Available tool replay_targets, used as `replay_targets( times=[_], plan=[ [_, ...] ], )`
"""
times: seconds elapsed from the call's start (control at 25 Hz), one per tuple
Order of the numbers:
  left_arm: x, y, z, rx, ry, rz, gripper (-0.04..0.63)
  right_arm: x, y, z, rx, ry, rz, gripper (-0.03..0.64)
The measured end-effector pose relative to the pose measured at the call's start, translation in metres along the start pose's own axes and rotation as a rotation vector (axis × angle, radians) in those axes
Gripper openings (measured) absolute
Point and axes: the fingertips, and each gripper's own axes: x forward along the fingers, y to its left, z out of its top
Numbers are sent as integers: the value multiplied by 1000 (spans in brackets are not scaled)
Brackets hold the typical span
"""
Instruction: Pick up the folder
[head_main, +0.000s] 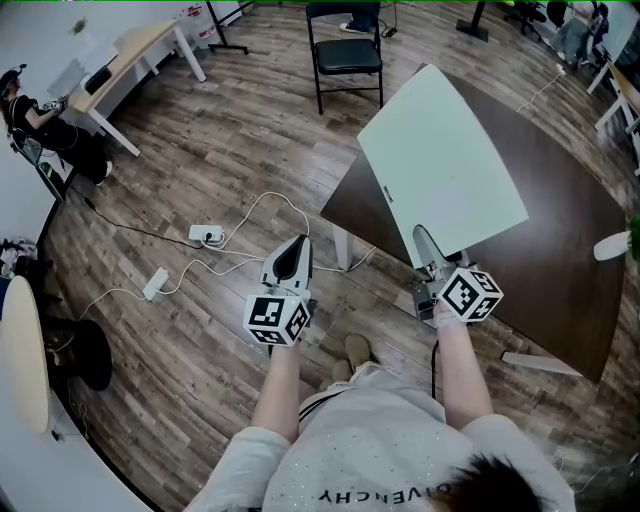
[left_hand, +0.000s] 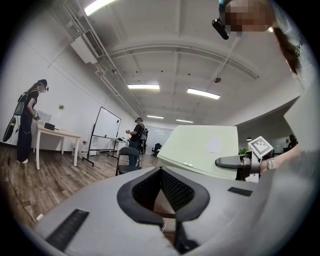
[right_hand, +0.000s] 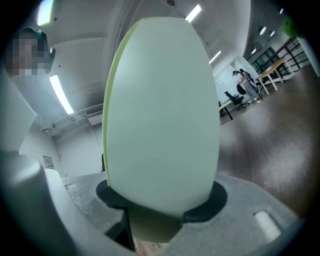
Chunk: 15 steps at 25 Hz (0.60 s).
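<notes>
The folder (head_main: 445, 160) is a large pale green sheet-like cover, tilted and raised over the dark brown table (head_main: 560, 230). My right gripper (head_main: 425, 240) is shut on its near edge, and the folder stands up between the black pads in the right gripper view (right_hand: 160, 110). My left gripper (head_main: 297, 243) hangs over the wooden floor to the left of the table, shut, with nothing in it. In the left gripper view the folder (left_hand: 200, 150) shows at the right, with the right gripper (left_hand: 235, 161) clamped on it.
A black folding chair (head_main: 345, 55) stands beyond the table. Power strips (head_main: 205, 235) and white cables lie on the floor at the left. A light desk (head_main: 130, 60) with a seated person is at the far left, and a white round table (head_main: 22, 350) at the left edge.
</notes>
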Motion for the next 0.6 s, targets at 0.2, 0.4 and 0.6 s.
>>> replay_targets(
  times=[0.2, 0.4, 0.6],
  plan=[
    [1, -1, 13, 6, -11, 3, -2, -2, 5, 15, -43, -15, -7, 262],
    [1, -1, 18, 6, -17, 8, -2, -5, 6, 22, -92, -23, -16, 262],
    [-2, 0, 28, 13, -33, 7, -2, -7, 13, 29, -120, -34, -21, 262]
  ],
)
